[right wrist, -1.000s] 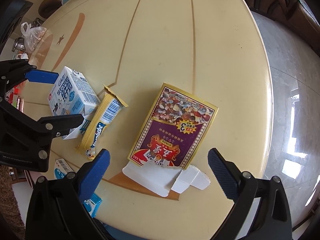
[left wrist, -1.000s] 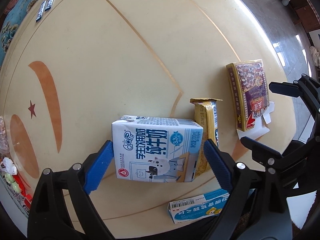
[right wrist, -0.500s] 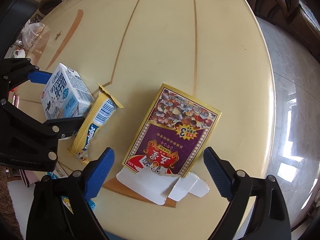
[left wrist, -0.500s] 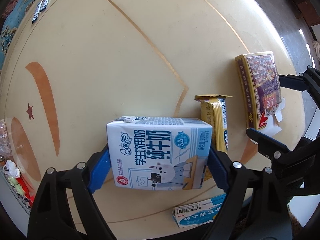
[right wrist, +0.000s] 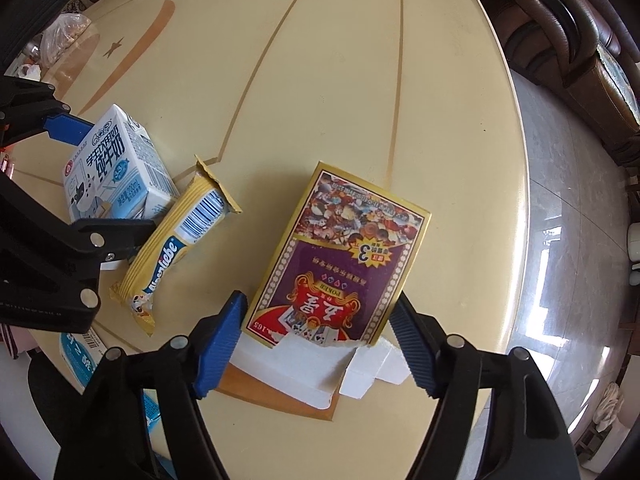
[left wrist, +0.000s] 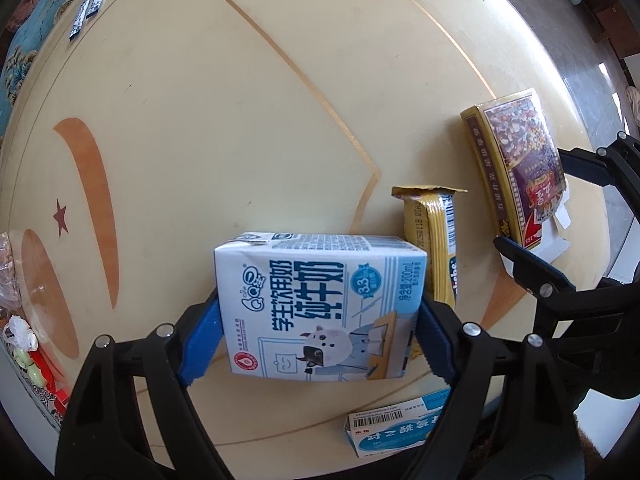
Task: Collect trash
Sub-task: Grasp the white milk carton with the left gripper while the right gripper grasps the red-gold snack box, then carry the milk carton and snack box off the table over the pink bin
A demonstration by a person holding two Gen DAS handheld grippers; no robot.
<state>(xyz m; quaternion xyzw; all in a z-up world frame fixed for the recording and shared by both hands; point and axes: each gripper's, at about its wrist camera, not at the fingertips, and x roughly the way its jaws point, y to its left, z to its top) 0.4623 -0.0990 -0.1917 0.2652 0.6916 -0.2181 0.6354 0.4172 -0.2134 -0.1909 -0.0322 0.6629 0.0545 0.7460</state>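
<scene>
A white-and-blue milk carton point(left wrist: 320, 304) stands on the round cream table point(left wrist: 240, 120), and my left gripper point(left wrist: 318, 336) is shut on it, a blue pad pressed to each side. A purple-and-gold playing-card box point(right wrist: 340, 260) lies flat near the table's edge with torn white flaps point(right wrist: 360, 372) at its near end. My right gripper point(right wrist: 318, 340) straddles that near end. Its jaws are closing, with the pads right beside the box's two long sides. Between carton and box lies a yellow snack wrapper point(right wrist: 180, 248).
A blue-and-white medicine box point(left wrist: 396, 428) lies at the table's near edge. Two small dark sachets point(left wrist: 90, 8) sit at the far left. Plastic bags point(right wrist: 64, 36) and clutter fill the left rim. A brown leather sofa point(right wrist: 568, 40) and grey floor lie beyond the right edge.
My left gripper closed onto the milk carton. My right gripper slid over the card box's near end, and its jaws narrowed from wide apart to the box's sides.
</scene>
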